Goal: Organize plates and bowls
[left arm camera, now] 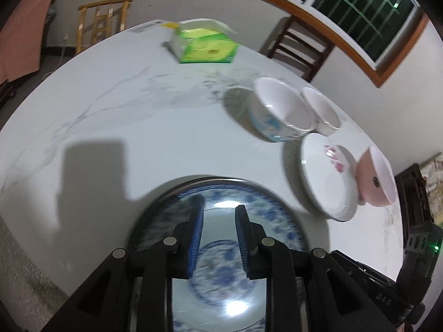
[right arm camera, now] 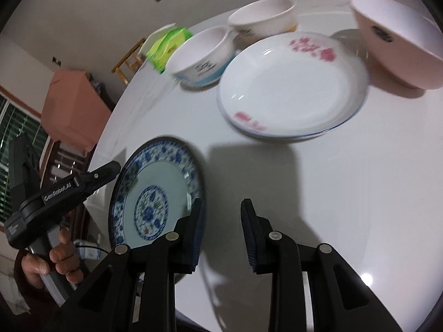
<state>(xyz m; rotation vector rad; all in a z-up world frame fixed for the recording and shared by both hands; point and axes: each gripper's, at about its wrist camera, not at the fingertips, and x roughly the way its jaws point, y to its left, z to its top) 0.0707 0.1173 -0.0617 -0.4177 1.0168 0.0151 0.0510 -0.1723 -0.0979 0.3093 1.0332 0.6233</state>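
A blue-and-white patterned plate [left arm camera: 277, 221] lies at the near edge of the round white table [left arm camera: 110, 105]. My left gripper [left arm camera: 219, 207] hovers over it, open, and the plate's face shows through the gap between its pads. In the right wrist view this plate [right arm camera: 155, 191] sits low on the left, with the left gripper [right arm camera: 112, 170] at its far rim. My right gripper [right arm camera: 222, 203] is open over bare tabletop beside the plate. Further back are a white plate with pink flowers [right arm camera: 290, 88], a pink bowl [right arm camera: 401, 47] and two white bowls [right arm camera: 202, 55] [right arm camera: 263, 16].
A green tissue box [left arm camera: 205, 44] stands at the far side of the table. Wooden chairs [left arm camera: 299, 47] [left arm camera: 102, 22] stand behind it, under a barred window [left arm camera: 360, 8]. A hand [right arm camera: 55, 260] grips the left gripper's handle off the table's edge.
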